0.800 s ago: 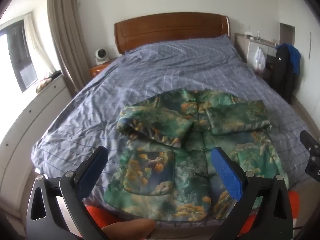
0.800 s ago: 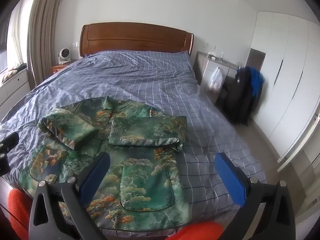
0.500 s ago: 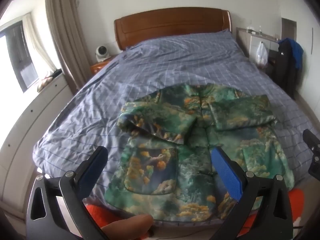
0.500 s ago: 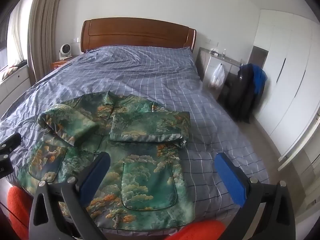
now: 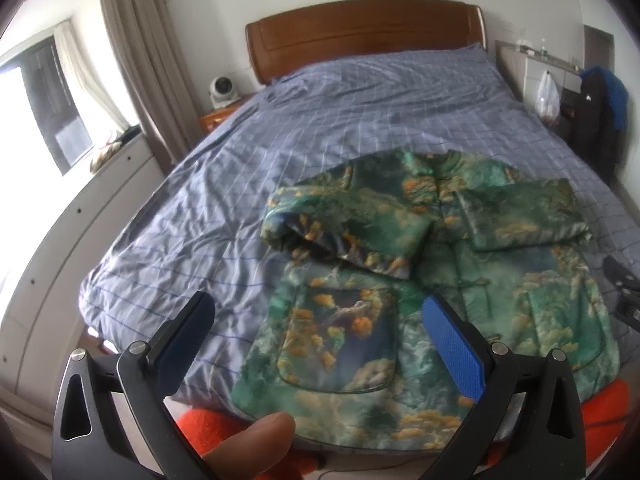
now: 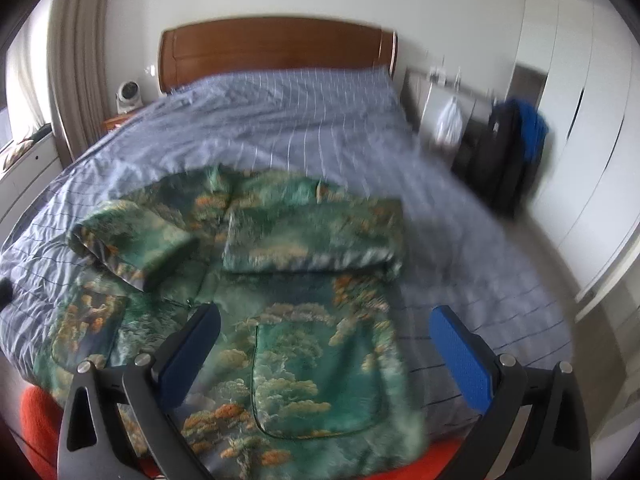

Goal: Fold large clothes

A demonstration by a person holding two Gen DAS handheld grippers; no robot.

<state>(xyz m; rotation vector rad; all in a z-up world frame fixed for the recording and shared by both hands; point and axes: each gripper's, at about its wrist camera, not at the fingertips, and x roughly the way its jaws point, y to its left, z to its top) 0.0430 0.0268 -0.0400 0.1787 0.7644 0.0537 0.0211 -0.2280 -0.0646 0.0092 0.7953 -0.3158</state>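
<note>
A green jacket with orange and cream print lies flat, front up, at the foot of the bed, with both sleeves folded across its chest. It also shows in the right wrist view. My left gripper is open and empty, above the jacket's lower left pocket and hem. My right gripper is open and empty, above the jacket's lower right pocket. The right wrist view is blurred.
The bed has a blue checked cover and a wooden headboard. A white cabinet and window are on the left. A dark chair with clothes and white wardrobes stand on the right. Something orange lies below the bed's foot.
Both grippers have moved down and forward toward the jacket's hem. The jacket has not moved. Both stay open.
</note>
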